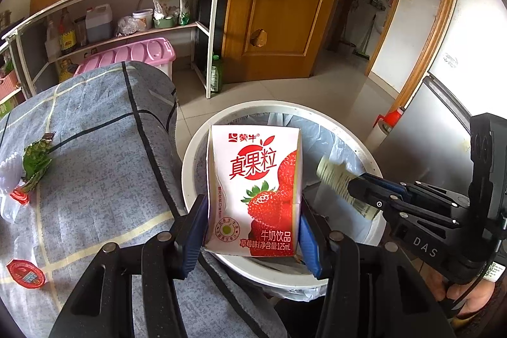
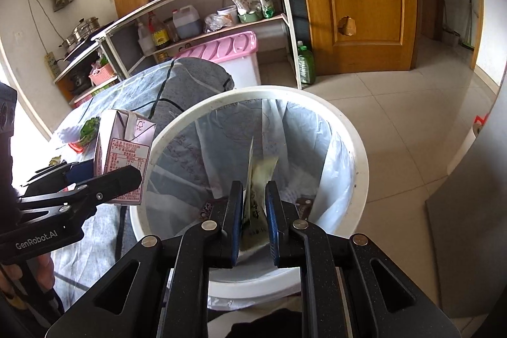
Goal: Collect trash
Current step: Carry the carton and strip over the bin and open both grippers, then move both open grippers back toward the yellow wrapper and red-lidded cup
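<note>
My left gripper (image 1: 252,211) is shut on a pink and white strawberry milk carton (image 1: 255,192), held upright over the near left rim of the white trash bin (image 1: 193,148). The same carton (image 2: 122,160) shows at the left of the right wrist view, just outside the bin's left rim (image 2: 152,148). My right gripper (image 2: 255,192) is shut on a thin pale green packet (image 2: 258,179), which hangs over the open bin. That packet (image 1: 336,176) also shows in the left wrist view, pinched by the right gripper's fingers (image 1: 374,192). A clear bag lines the bin, with a few dark wrappers (image 2: 304,205) inside.
A table under a grey checked cloth (image 1: 95,163) stands left of the bin and carries a green wrapper (image 1: 36,163), a red lid (image 1: 25,274) and clear plastic. Behind are a shelf unit (image 1: 126,5), a pink storage box (image 1: 133,53), a green bottle (image 2: 305,62) and a wooden door (image 1: 285,5). A hand (image 1: 465,290) holds the right gripper's handle.
</note>
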Tool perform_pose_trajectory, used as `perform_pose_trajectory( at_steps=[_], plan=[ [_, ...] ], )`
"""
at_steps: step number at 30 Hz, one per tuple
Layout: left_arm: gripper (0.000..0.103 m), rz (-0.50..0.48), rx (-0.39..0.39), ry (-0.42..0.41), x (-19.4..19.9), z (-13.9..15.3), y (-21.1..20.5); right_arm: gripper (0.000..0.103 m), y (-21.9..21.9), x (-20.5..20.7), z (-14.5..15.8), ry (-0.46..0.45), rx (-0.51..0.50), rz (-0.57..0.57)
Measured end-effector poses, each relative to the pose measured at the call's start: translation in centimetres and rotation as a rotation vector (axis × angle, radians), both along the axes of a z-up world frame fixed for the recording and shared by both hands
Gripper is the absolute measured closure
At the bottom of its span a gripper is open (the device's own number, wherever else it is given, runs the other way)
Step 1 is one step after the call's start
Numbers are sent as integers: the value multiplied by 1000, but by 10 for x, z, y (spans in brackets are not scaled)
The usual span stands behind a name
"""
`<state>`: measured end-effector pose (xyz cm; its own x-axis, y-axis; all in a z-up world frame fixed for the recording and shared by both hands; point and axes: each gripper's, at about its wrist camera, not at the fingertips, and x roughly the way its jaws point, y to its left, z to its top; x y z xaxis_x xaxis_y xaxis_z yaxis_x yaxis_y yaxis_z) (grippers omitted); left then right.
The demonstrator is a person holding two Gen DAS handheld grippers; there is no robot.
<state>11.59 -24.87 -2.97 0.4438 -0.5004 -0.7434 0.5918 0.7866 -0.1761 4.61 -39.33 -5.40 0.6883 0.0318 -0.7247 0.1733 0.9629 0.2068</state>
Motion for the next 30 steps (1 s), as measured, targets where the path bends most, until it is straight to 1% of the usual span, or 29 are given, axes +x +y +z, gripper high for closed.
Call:
perform_pose_trajectory(
  at_steps=[2, 3, 5, 6, 7, 8, 13, 15, 24, 30],
  plan=[
    [51, -2, 0, -9, 0, 0, 1, 88, 2, 2, -1, 7, -13, -3],
    [51, 0, 3, -9, 0, 0, 1, 85, 2, 2, -1, 11, -15, -3],
    [51, 2, -1, -6, 0, 0, 2, 77, 3, 2, -1, 11, -10, -3],
    [50, 4, -1, -6, 0, 1, 3, 68, 4, 1, 0, 7, -10, -4],
    [49, 6, 1, -11, 0, 2, 4, 64, 4, 0, 1, 2, -10, -3],
    [47, 9, 2, -14, -1, 2, 4, 64, 4, 0, 1, -1, -9, -1],
    [46, 20, -4, -25, -3, 6, 11, 64, 9, -1, 5, -8, -16, 4],
    [44, 26, -5, -31, -5, 8, 14, 64, 12, -2, 8, -14, -14, 4],
    [44, 63, -26, -52, -14, 18, 39, 64, 29, -7, 15, -43, -17, 18],
    [44, 108, -22, -78, -19, 23, 60, 62, 47, -7, 19, -55, -18, 44]
  ],
)
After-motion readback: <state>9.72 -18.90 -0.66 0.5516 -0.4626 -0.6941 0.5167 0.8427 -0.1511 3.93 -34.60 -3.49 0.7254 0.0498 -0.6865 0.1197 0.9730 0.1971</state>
